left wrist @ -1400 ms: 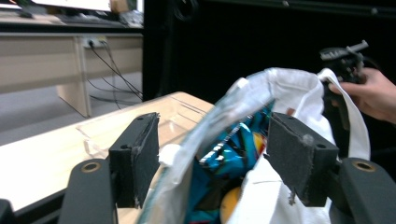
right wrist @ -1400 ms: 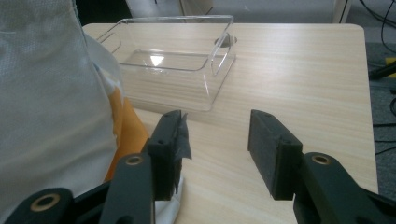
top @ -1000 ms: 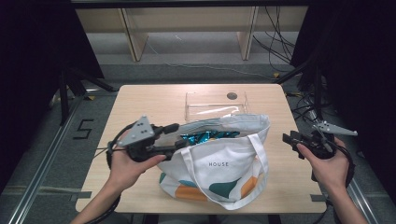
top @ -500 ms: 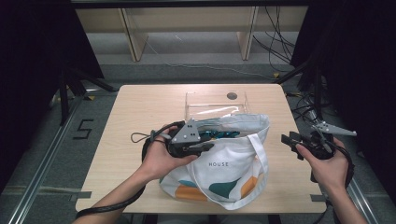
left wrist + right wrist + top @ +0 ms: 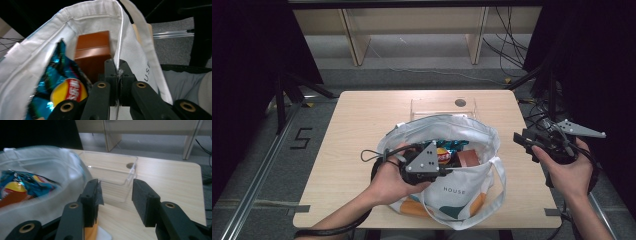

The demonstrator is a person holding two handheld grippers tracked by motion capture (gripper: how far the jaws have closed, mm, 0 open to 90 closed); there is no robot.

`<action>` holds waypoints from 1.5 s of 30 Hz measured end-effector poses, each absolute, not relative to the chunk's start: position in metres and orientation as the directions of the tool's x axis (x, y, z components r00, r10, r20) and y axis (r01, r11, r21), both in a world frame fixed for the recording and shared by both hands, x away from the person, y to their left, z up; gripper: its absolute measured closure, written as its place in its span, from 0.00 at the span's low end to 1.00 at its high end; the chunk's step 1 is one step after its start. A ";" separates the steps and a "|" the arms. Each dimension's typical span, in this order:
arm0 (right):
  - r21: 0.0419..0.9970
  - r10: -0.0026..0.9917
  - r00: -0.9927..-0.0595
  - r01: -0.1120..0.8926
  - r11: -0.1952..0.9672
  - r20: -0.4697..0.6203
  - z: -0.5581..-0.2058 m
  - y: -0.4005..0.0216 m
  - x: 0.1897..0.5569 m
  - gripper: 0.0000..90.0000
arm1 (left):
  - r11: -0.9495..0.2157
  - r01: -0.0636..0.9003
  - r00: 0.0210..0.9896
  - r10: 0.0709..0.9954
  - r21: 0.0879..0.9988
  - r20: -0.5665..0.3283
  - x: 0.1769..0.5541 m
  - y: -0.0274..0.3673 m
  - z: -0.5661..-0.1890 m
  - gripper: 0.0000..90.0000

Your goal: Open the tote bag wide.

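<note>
Pinching the tote bag [image 5: 140,62] rim, my left hand-held gripper [image 5: 117,67] had just clamped onto it to hold the mouth wide; the snack packet [image 5: 67,87] and brown box [image 5: 93,50] lay just beyond. My right hand-held gripper [image 5: 115,195] hung unclenched, empty, beside the bag.

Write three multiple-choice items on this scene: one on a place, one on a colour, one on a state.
1. Where does the clear plastic tray stand?
A. inside the bag
B. on the table beyond the tote bag
C. on the floor

2. What colour is the box in the bag?
A. brown
B. green
C. white

3. How is the left gripper?
A. wide open
B. shut on the bag's rim
C. holding the chip bag

B: high view shows it past the bag.
A: left gripper view.
B: fabric pinched between its jaws.
</note>
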State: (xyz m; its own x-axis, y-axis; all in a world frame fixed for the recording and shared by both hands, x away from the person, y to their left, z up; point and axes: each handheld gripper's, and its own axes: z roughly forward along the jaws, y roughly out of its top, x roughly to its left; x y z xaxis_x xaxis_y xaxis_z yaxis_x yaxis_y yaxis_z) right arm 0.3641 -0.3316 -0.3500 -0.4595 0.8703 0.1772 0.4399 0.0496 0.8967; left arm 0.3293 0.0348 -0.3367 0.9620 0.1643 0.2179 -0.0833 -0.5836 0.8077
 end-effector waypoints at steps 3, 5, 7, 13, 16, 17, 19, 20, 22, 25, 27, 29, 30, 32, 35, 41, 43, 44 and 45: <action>0.904 0.854 -0.494 0.421 0.070 0.163 -0.343 -0.323 0.364 0.63 | -0.599 -0.085 0.965 0.149 0.796 0.215 0.323 0.029 -0.346 0.97; 0.904 0.844 -0.520 0.413 0.114 0.131 -0.342 -0.318 0.363 0.63 | -0.602 -0.079 0.967 0.148 0.794 0.209 0.322 0.028 -0.350 0.97; 0.898 0.832 -0.541 0.418 0.139 0.123 -0.342 -0.311 0.362 0.63 | -0.606 -0.066 0.969 0.151 0.793 0.196 0.319 0.026 -0.357 0.97; 0.881 0.798 -0.591 0.432 0.195 0.114 -0.348 -0.301 0.364 0.62 | -0.632 -0.038 0.971 0.160 0.774 0.178 0.317 0.022 -0.378 0.97; 0.869 0.795 -0.596 0.448 0.210 0.115 -0.356 -0.298 0.371 0.62 | -0.657 -0.034 0.970 0.159 0.753 0.183 0.314 0.018 -0.392 0.97; 0.866 0.793 -0.599 0.449 0.218 0.111 -0.358 -0.298 0.372 0.62 | -0.660 -0.037 0.971 0.153 0.751 0.182 0.314 0.017 -0.395 0.97; 0.846 0.793 -0.596 0.483 0.227 0.128 -0.363 -0.295 0.372 0.62 | -0.673 -0.027 0.974 0.149 0.739 0.171 0.313 0.015 -0.405 0.97; 0.846 0.793 -0.596 0.483 0.227 0.128 -0.363 -0.295 0.372 0.62 | -0.673 -0.027 0.974 0.149 0.739 0.171 0.313 0.015 -0.405 0.97; 0.847 0.788 -0.607 0.469 0.253 0.101 -0.371 -0.295 0.376 0.62 | -0.689 -0.007 0.977 0.150 0.725 0.152 0.313 0.011 -0.415 0.97; 0.825 0.807 -0.564 0.531 0.194 0.173 -0.375 -0.290 0.375 0.62 | -0.709 0.001 0.978 0.150 0.705 0.148 0.313 0.008 -0.427 0.97; 0.826 0.796 -0.588 0.514 0.229 0.145 -0.379 -0.292 0.378 0.62 | -0.714 0.001 0.978 0.147 0.700 0.148 0.313 0.007 -0.429 0.97; 0.821 0.786 -0.605 0.508 0.261 0.125 -0.381 -0.293 0.379 0.62 | -0.719 0.017 0.980 0.149 0.695 0.130 0.314 0.008 -0.431 0.97; 0.815 0.781 -0.611 0.515 0.265 0.132 -0.382 -0.293 0.379 0.62 | -0.714 0.018 0.980 0.153 0.700 0.131 0.314 0.008 -0.432 0.97; 0.818 0.789 -0.596 0.524 0.240 0.150 -0.382 -0.288 0.379 0.62 | -0.715 0.016 0.980 0.151 0.699 0.132 0.314 0.008 -0.433 0.97; 0.824 0.780 -0.611 0.507 0.253 0.136 -0.377 -0.288 0.380 0.62 | -0.697 0.039 0.981 0.161 0.716 0.104 0.313 0.009 -0.432 0.88; 0.827 0.761 -0.635 0.495 0.267 0.134 -0.371 -0.283 0.383 0.63 | -0.557 0.092 0.978 0.205 0.826 0.029 0.303 0.034 -0.390 0.61; 0.828 0.753 -0.647 0.484 0.285 0.119 -0.371 -0.281 0.385 0.65 | -0.490 0.088 0.968 0.249 0.867 0.043 0.304 0.056 -0.366 0.60; 0.830 0.752 -0.650 0.477 0.290 0.110 -0.371 -0.278 0.387 0.67 | -0.467 0.071 0.957 0.280 0.882 0.071 0.307 0.067 -0.355 0.58; 0.835 0.745 -0.660 0.462 0.299 0.099 -0.371 -0.277 0.388 0.67 | -0.430 0.056 0.918 0.376 0.901 0.123 0.315 0.089 -0.341 0.58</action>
State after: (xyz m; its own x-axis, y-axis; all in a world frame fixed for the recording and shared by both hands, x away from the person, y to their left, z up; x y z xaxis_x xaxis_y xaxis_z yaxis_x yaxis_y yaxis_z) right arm 0.3884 -0.2770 -0.3715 -0.6602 0.7445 0.0990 0.4622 0.2989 0.8349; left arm 0.3147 0.0891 -0.3411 0.9182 0.3765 0.1230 0.0556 -0.4301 0.9011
